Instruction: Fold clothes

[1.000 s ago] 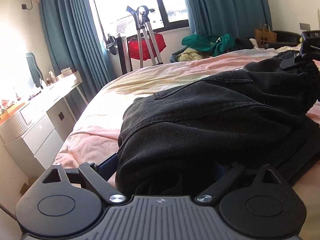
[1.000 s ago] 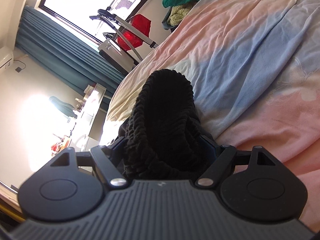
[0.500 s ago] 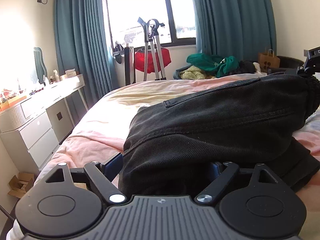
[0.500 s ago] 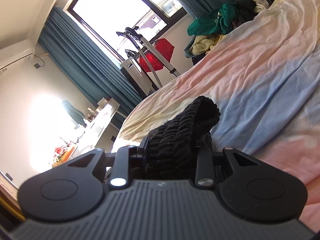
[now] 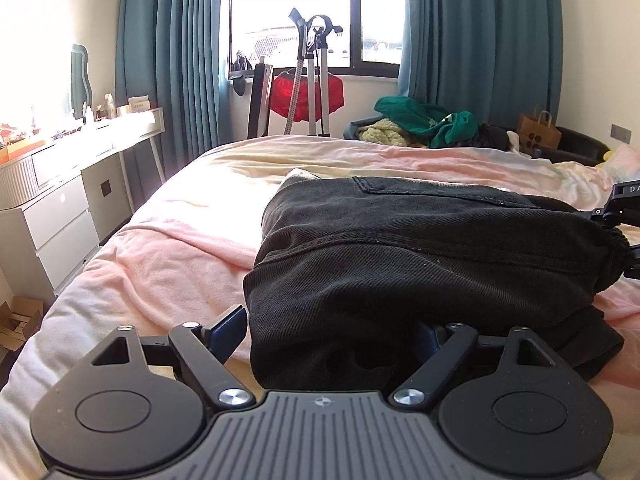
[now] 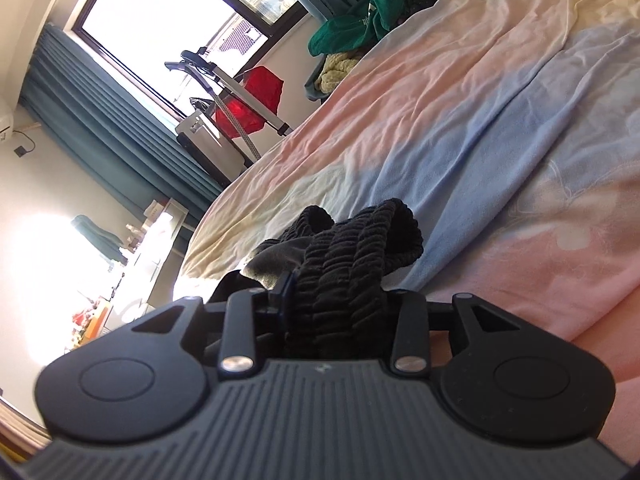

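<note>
- A pink and blue blanket (image 5: 180, 248) covered the bed; a window (image 5: 296, 12) and teal curtains stood beyond.
- Nearest, the left gripper (image 5: 332, 332) had its 2 fingers spread wide around one end of the black trousers (image 5: 420, 256); whether they pinched the cloth I could not tell.
- The trousers' long axis ran from the left gripper rightward to the right gripper (image 6: 340, 300), which was clamped on the gathered waistband (image 6: 360, 248).
- Beyond, a clothes pile (image 5: 424, 124) lay well apart.
</note>
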The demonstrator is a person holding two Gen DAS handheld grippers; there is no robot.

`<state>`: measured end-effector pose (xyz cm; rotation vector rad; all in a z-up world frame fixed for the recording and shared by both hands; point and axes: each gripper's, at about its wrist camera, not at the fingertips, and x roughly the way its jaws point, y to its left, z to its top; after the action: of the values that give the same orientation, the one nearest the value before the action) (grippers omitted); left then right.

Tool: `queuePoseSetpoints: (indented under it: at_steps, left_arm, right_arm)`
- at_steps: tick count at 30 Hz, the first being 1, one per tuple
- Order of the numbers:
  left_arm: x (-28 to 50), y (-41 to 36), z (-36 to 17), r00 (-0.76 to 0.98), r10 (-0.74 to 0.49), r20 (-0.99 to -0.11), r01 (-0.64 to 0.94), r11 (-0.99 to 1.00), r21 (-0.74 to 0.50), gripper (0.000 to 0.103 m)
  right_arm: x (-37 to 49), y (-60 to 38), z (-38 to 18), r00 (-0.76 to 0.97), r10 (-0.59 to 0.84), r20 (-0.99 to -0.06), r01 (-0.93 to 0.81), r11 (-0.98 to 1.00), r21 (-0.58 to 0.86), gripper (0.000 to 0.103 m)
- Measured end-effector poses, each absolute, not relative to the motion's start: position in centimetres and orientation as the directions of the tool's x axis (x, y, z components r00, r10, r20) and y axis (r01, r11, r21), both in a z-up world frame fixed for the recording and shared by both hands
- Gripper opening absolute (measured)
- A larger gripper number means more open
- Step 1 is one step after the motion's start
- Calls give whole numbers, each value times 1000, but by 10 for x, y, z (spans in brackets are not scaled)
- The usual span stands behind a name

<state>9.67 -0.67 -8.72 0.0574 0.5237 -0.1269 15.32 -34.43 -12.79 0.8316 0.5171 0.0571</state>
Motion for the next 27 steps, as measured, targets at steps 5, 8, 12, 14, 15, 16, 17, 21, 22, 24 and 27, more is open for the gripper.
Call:
queuePoseSetpoints:
  at_steps: [5, 8, 12, 14, 15, 16, 17, 21, 22, 24, 27]
  left_arm:
    - [88, 2, -78, 864, -141, -483, 142, 989, -35, 86]
    - [84, 8, -73, 867, -148, -476, 134, 989, -63, 86]
    - [80, 13, -70, 865, -146, -481, 124, 989, -79, 86]
    - [78, 14, -69, 864, -146, -482, 119, 989, -87, 86]
    - [78, 15, -68, 863, -146, -483, 116, 989, -92, 86]
    - [77, 16, -68, 863, -146, -483, 113, 989, -98, 86]
    - [77, 18, -67, 862, -148, -485, 110, 988, -108, 86]
    - [79, 24, -66, 855, -159, -494, 95, 984, -153, 86]
    - [79, 25, -66, 854, -158, -495, 89, 983, -161, 86]
    - [80, 28, -66, 854, -155, -497, 76, 982, -175, 86]
    - [81, 31, -67, 851, -156, -502, 61, 978, -199, 86]
  right_arm:
    - [144, -343, -123, 867, 259, -425, 156, 669, 727, 45]
    - [139, -342, -121, 862, 266, -432, 162, 663, 731, 61]
    - [134, -340, -126, 827, 257, -501, 226, 663, 714, 89]
    - [137, -340, -136, 816, 297, -496, 226, 626, 746, 92]
    - [139, -340, -141, 810, 317, -493, 226, 607, 762, 93]
    - [141, -340, -145, 804, 337, -489, 227, 587, 777, 93]
    - [142, -340, -150, 798, 357, -485, 228, 567, 792, 93]
    - [149, -339, -164, 779, 430, -457, 227, 486, 844, 96]
    - [150, -338, -164, 778, 442, -446, 221, 472, 853, 96]
    - [149, -331, -153, 793, 435, -428, 167, 520, 838, 97]
    - [147, -321, -145, 799, 441, -410, 103, 571, 815, 97]
